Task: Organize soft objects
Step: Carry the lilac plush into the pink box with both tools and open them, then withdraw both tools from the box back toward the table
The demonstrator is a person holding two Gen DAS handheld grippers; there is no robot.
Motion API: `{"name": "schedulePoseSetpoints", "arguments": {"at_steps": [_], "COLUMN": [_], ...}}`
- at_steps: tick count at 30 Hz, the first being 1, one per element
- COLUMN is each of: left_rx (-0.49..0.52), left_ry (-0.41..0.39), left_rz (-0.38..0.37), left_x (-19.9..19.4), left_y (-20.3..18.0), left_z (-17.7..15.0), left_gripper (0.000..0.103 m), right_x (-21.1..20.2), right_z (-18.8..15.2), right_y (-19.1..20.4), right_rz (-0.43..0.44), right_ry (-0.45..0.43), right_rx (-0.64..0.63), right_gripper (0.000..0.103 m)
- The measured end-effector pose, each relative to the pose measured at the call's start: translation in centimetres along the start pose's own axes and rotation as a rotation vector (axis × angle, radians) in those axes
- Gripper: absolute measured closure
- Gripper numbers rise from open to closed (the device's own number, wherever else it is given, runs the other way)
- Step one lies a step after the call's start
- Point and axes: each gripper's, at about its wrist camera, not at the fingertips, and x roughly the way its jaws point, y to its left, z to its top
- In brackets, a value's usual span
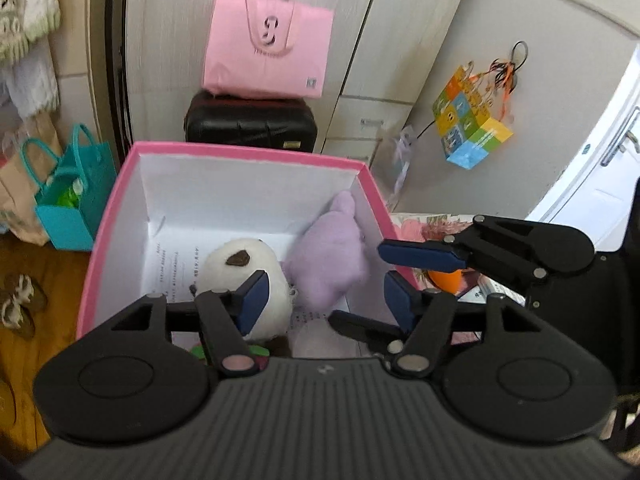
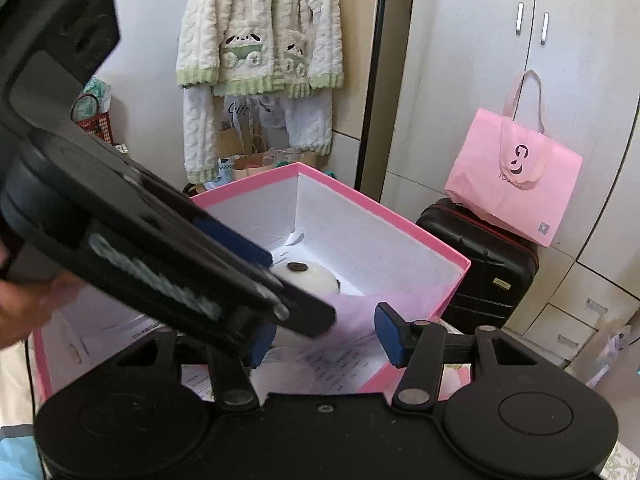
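I see the purple plush (image 1: 328, 258) in the pink box (image 1: 240, 151), tip aimed at the far right corner, white plush (image 1: 244, 280) beside it, both tongs (image 1: 320, 300) (image 2: 326, 338) spread, empty, left tongs crossing my right view.

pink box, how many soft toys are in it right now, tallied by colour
white plush toy: 1
lilac plush toy: 1
total inside the pink box: 2 in plain view; a bit of green and dark pink shows at the near edge behind the left tool, too hidden to count
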Motion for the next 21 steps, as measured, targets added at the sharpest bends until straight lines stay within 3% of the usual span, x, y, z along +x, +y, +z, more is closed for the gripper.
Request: {"name": "schedulePoseSetpoints", "arguments": {"at_steps": [12,21], "left_rx": [0.134,0.217], "left_ry": [-0.11,-0.132], "left_rz": [0.04,-0.029], "left_x": [-9.1,-14.8], "left_y": [-3.2,-6.9], "left_z": [-2.8,-5.0], "left_gripper": [0.038,0.033], "right_x": [-7.8,-15.8], "right_z": [-1.5,-3.0], "right_y": [1.9,1.9], "right_rz": [-0.011,0.019], "right_ry": [-0.073,-0.12], "right_rx": [-0.03,0.024], "right_gripper": [0.043,0.043]}}
